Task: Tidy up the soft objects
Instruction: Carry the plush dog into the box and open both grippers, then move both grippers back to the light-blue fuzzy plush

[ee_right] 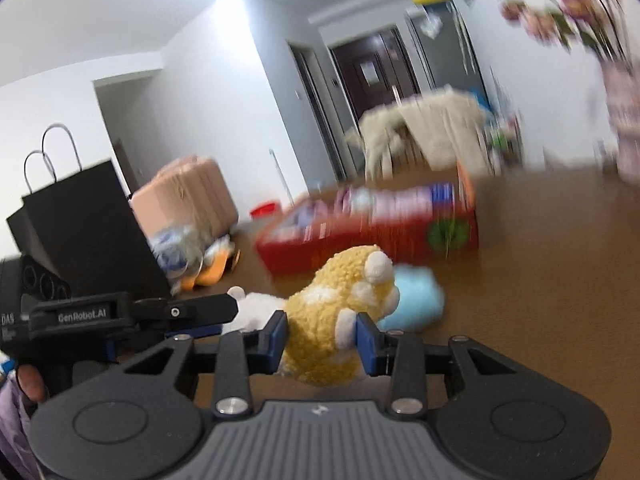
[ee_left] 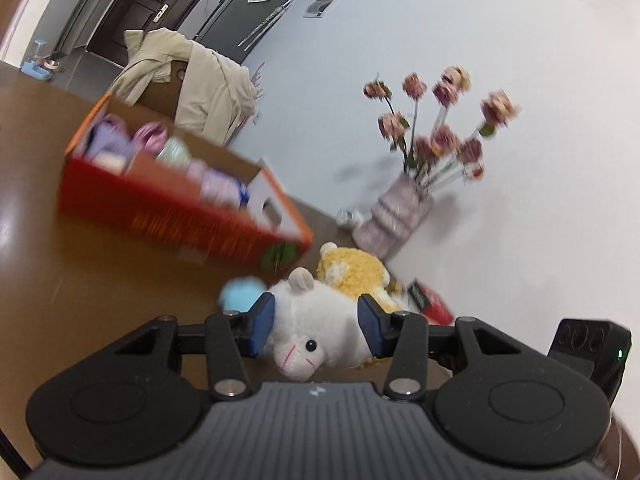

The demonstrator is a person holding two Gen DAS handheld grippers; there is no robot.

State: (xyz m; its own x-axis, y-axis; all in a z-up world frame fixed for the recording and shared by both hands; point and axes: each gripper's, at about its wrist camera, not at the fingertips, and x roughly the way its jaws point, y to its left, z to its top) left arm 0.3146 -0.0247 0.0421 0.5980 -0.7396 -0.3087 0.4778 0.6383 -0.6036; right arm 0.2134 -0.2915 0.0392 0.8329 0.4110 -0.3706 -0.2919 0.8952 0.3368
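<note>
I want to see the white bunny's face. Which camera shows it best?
The left wrist view: the white plush animal sits between the left gripper pads, eye and pink nose showing. The right wrist view shows only a white scrap of it behind the yellow plush.

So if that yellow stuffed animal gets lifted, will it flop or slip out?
The yellow plush looks fluffy and soft, so it will probably squash and sag. The right gripper pinches its middle; its nubby fur likely resists slipping. It seems light.
</note>
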